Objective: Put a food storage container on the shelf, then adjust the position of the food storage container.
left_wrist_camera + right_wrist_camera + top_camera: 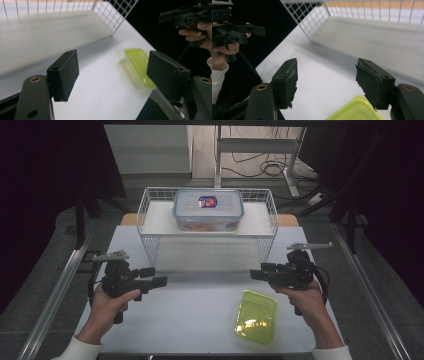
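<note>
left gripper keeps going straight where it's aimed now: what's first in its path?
Probably the yellow-green tray. The left gripper, jaws open and empty, aims over bare table toward it; the wire basket sits off to the side. Depth is unclear, so it might meet the tabletop first.

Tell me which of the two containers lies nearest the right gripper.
The yellow-green container, lidless on the table just below the right gripper. The clear lidded container sits far back in the wire basket.

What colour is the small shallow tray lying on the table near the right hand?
Translucent yellow-green; the tray shows best in the high view.
</note>
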Demonstrator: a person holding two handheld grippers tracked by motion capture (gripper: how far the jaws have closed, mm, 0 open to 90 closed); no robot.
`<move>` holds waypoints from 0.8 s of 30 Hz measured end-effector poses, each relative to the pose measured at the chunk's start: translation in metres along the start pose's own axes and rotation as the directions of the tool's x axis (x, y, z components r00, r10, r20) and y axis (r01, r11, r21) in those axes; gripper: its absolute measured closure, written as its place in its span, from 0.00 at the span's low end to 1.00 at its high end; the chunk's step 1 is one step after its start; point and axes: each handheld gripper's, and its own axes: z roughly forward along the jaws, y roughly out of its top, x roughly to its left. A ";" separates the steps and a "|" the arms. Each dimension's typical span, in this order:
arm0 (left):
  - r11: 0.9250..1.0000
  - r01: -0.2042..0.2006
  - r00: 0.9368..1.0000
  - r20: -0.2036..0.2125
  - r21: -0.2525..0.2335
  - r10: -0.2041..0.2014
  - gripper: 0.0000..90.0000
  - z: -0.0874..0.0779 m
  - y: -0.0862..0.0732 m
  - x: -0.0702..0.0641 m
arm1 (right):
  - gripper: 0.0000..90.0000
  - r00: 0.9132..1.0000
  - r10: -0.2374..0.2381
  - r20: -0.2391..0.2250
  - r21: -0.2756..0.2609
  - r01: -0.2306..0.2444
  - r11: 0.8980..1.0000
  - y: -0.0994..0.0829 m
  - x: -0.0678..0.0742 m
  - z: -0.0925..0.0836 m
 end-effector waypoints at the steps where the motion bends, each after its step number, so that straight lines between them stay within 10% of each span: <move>1: 1.000 -0.003 1.000 -0.011 0.007 0.003 0.28 0.000 -0.005 0.001 | 0.38 1.000 -0.001 0.005 0.006 0.001 1.000 -0.007 -0.001 0.000; 24: 0.995 0.027 0.997 -0.070 0.096 -0.021 0.27 0.015 -0.055 0.013 | 0.42 0.994 -0.032 0.108 0.114 0.019 0.993 -0.069 -0.009 -0.014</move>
